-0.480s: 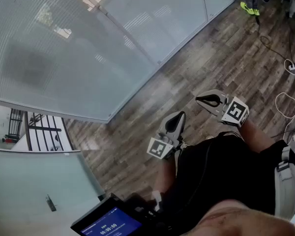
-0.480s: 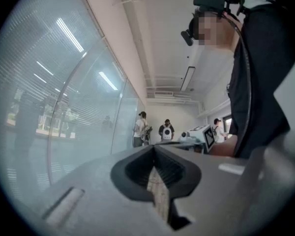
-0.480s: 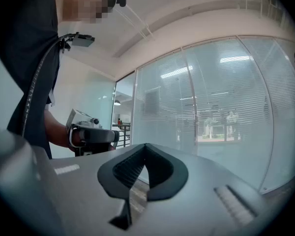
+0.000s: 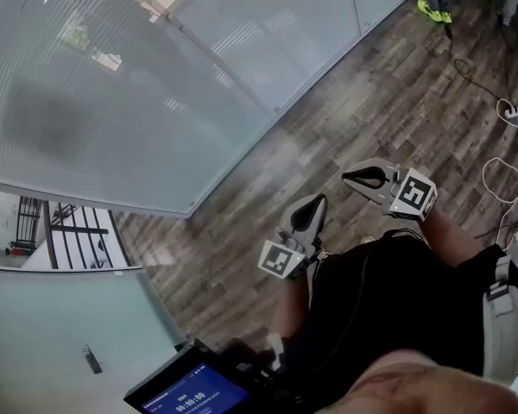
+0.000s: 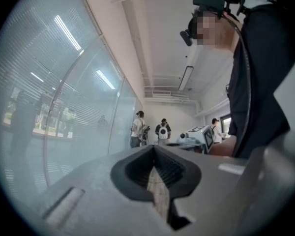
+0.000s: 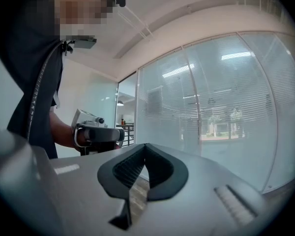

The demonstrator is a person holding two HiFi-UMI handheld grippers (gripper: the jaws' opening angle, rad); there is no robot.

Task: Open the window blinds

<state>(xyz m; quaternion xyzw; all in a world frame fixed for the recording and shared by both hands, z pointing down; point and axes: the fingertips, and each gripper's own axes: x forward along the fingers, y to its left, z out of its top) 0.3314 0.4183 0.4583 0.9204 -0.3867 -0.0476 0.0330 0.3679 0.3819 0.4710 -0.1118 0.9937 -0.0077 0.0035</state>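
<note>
Closed slatted blinds [image 4: 112,76] hang behind the glass wall at the upper left of the head view. They also fill the left side of the left gripper view as blinds [image 5: 44,87] and the right side of the right gripper view as blinds [image 6: 236,107]. My left gripper [image 4: 309,203] is held level in front of my body, over the wooden floor and short of the glass. Its jaws are shut with nothing between them, as the left gripper [image 5: 154,147] shows in its own view. My right gripper [image 4: 352,177] sits just to its right, likewise shut and empty, seen close up as right gripper [image 6: 145,145].
Wooden floor [image 4: 328,128] runs along the glass wall. White cables [image 4: 511,175] trail on the floor at the right. A device with a blue screen [image 4: 186,393] sits at the bottom edge. Several people [image 5: 162,131] stand far down the room. A dark railing [image 4: 69,231] shows through the lower glass.
</note>
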